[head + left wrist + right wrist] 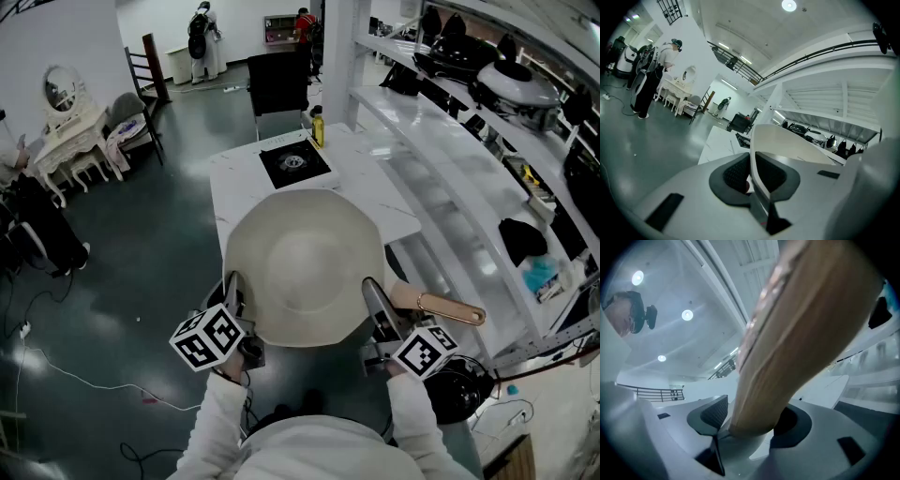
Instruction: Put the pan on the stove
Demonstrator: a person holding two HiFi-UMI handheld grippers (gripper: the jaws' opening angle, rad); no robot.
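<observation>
A large cream pan hangs above the near end of the white table, held from both sides. My left gripper is shut on the pan's left rim, which stands as a thin edge between the pads. My right gripper is shut on the pan's wooden handle. In the right gripper view that handle fills the frame, its base wedged between the jaws. The black stove lies flat at the table's far end, beyond the pan, and shows small in the left gripper view.
A yellow bottle stands by the stove's far right corner, with a black chair behind the table. White shelves with dark appliances run along the right. A white dresser, standing people and floor cables are on the left.
</observation>
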